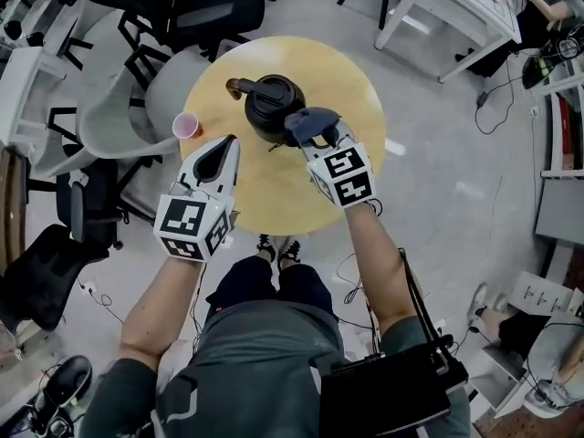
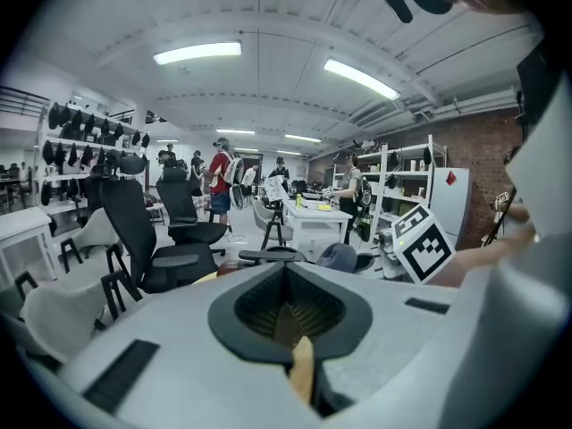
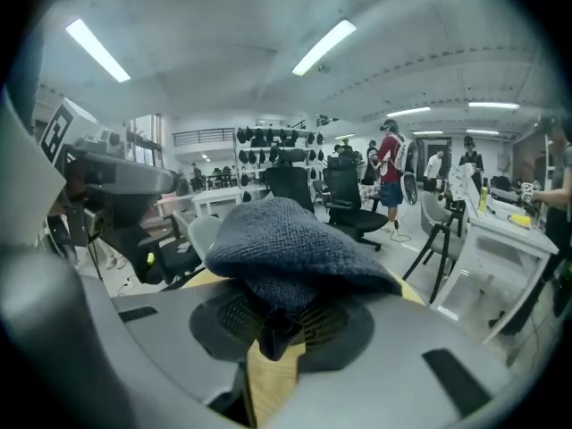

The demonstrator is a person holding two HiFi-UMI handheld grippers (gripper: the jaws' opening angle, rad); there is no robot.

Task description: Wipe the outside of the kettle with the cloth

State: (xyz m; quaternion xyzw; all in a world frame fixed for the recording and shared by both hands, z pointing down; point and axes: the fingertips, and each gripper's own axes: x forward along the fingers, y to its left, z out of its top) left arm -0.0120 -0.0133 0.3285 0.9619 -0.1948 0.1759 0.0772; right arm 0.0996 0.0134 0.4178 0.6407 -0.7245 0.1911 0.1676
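**Two grippers up, cloth at the kettle's flank**

One dark, knitted cloth [image 3: 284,244] is pinched in the right gripper [image 1: 321,140], whose jaws are closed on a fold of it while the rest bunches loosely over their tips. The left gripper [image 1: 227,146] has its jaws pressed together on nothing and hovers near the table's [image 1: 274,199] near-left edge.

The black kettle [image 1: 272,106] stands upright toward the far edge of the round wooden table, its brown handle [image 1: 239,87] pointing left. A pink cup [image 1: 186,126] sits at the left edge, apart from it. From the head view the cloth lies just beside the kettle's right side; whether it touches cannot be told.

The cloth looks soft and limp, so it should mould to the curved wall but may slip out if dragged hard. The kettle looks rigid and smooth, and likely to slide under sideways pressure. Bracing it at the handle with the free gripper seems wise.
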